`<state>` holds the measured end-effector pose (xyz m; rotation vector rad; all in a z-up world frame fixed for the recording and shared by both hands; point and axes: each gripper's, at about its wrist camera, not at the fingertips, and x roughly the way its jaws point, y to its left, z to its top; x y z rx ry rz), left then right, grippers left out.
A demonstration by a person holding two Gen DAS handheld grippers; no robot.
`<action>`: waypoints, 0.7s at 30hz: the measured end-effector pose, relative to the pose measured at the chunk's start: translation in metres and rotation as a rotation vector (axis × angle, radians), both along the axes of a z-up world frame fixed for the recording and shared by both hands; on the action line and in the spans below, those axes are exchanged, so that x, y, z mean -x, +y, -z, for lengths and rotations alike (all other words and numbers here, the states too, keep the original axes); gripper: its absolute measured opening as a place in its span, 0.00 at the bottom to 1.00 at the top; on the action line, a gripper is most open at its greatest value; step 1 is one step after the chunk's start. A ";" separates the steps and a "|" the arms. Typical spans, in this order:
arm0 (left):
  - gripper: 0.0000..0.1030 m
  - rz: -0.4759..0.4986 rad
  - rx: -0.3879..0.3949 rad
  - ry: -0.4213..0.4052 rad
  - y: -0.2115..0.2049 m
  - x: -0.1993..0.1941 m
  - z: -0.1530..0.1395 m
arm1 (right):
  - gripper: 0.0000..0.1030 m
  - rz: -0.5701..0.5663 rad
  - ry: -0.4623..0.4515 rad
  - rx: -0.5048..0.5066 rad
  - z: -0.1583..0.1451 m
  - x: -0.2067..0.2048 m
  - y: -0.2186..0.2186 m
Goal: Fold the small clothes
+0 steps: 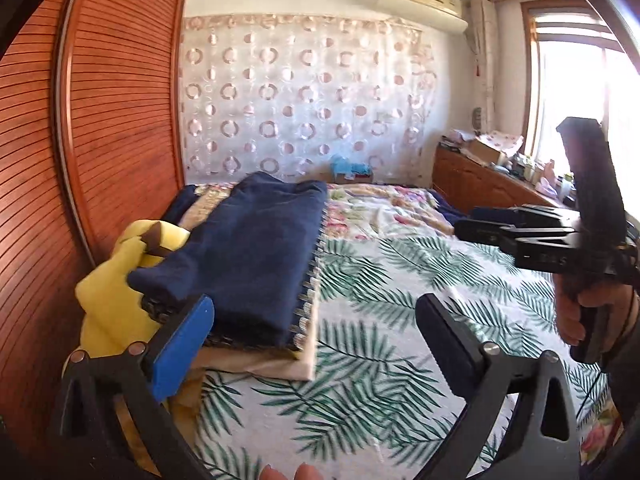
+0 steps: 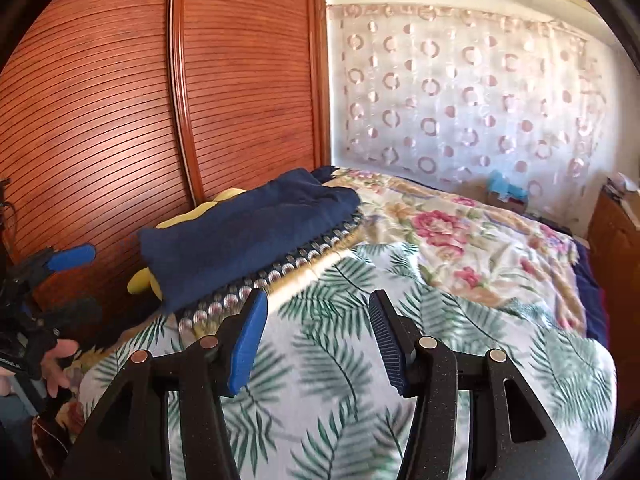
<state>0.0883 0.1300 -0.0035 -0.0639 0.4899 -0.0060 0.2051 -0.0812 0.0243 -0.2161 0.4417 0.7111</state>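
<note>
Palm-leaf bedspread [image 2: 340,360], slatted wardrobe [image 2: 100,120], ring-patterned curtain [image 1: 304,100]

Folded navy garment [image 1: 248,256] [image 2: 248,236]: flat rectangular bundle, soft plain fabric, top of a small stack at about 10 o'clock on the bed, by the wardrobe side. Under it a dark piece with a silver scalloped edge [image 1: 308,300] [image 2: 276,272], then a cream folded layer [image 1: 276,364]. Long axis runs toward 12 o'clock. Near end slightly rumpled.
</note>
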 end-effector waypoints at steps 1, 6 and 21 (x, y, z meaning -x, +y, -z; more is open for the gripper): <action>0.99 0.005 -0.002 -0.001 -0.005 0.001 0.001 | 0.57 0.013 -0.008 -0.001 0.000 0.010 -0.005; 0.99 0.045 0.003 0.009 -0.027 0.007 0.002 | 0.65 0.066 -0.015 -0.014 0.003 0.052 -0.029; 0.99 0.100 -0.021 -0.013 -0.098 0.025 -0.019 | 0.83 0.328 -0.053 -0.089 -0.015 0.162 -0.103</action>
